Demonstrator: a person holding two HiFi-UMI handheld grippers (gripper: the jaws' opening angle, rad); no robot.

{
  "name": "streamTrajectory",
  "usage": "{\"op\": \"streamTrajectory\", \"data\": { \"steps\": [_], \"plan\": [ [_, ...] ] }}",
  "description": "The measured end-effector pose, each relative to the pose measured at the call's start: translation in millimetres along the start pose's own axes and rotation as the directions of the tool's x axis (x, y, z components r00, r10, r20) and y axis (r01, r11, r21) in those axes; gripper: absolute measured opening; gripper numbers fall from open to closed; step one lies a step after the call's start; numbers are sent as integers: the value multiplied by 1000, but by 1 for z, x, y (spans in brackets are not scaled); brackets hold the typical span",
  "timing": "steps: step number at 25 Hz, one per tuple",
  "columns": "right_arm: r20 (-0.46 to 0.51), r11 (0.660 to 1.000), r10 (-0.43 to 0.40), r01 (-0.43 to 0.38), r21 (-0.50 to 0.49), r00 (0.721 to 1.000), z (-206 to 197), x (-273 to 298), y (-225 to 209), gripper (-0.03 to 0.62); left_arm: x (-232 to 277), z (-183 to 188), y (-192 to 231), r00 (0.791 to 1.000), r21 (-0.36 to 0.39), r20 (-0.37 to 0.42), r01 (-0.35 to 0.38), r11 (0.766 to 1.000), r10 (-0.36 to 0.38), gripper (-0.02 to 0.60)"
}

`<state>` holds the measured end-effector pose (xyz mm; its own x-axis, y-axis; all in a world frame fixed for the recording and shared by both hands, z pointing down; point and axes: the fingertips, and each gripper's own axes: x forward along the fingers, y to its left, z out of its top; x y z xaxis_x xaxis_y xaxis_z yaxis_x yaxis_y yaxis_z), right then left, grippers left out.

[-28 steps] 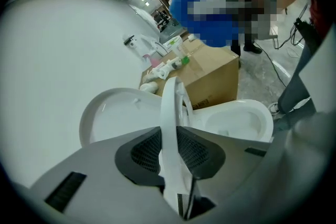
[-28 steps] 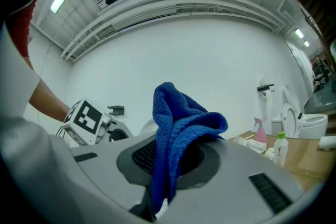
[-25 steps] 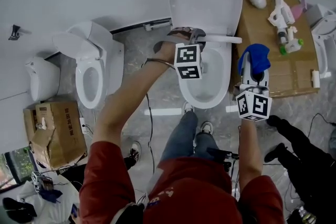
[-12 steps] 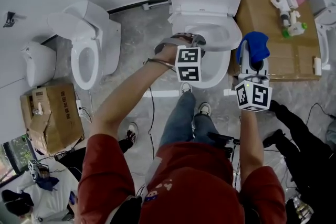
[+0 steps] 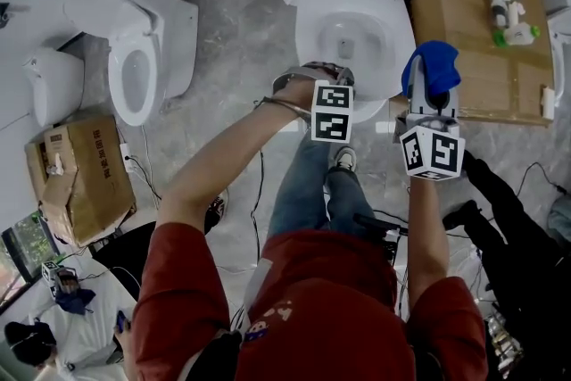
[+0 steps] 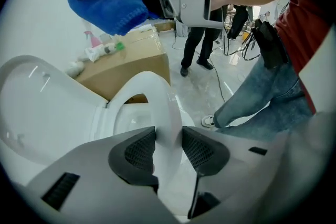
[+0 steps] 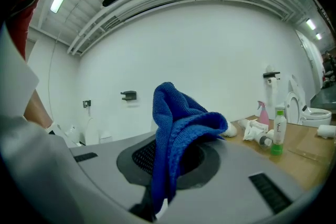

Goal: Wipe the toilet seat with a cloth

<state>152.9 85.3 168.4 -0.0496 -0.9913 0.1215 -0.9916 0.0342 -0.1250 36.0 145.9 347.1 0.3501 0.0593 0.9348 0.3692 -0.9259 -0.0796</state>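
Blue cloth (image 7: pixel 178 123) gripped by right hand-held gripper (image 7: pixel 170 160), left hand-held gripper (image 6: pixel 168 148) opening around seat (image 6: pixel 156 94)

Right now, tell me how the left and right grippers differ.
The left gripper has its jaws apart, having just been opening, with the toilet seat rim between them; the right gripper is shut on the blue cloth. The left gripper points steeply down, while the right gripper points about level. Both carry a marker cube.

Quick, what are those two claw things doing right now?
Left gripper: open, jaws just been opening, white plastic toilet seat rim between them.
Right gripper: closed on a blue knitted cloth.
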Motion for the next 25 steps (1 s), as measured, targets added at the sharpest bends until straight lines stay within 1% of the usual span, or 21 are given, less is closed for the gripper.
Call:
{"op": "streamTrajectory", "data": {
  "steps": [2, 5, 7, 11, 13, 19, 25],
  "plan": [
    [-11, 1000, 2, -2, 0, 1000, -9, 2, 2, 54, 14, -5, -12, 1000, -7, 3, 29, 1000, -29, 178],
    [-31, 1000, 7, -7, 1, 1000, -27, 6, 1, 54, 39, -12, -28, 999, 14, -9, 52, 999, -52, 183],
    [-48, 1000, 10, -10, 3, 999, -43, 7, -1, 54, 56, -17, -39, 997, 12, -13, 77, 997, -77, 184],
    [-80, 1000, 12, -12, 10, 997, -75, 6, -8, 54, 93, -25, -61, 989, -53, -4, 149, 987, -149, 178],
    [-90, 1000, 16, -15, 11, 996, -91, 7, -12, 54, 114, -31, -69, 986, -69, -8, 168, 983, -169, 172],
    [-128, 999, 33, -32, 10, 991, -142, 6, -19, 54, 177, -50, -87, 978, -113, -23, 204, 972, -208, 163],
    [-185, 999, 48, -44, 23, 982, -197, 0, -23, 54, 231, -67, -100, 977, -142, -34, 204, 969, -211, 158]
  ]
}}
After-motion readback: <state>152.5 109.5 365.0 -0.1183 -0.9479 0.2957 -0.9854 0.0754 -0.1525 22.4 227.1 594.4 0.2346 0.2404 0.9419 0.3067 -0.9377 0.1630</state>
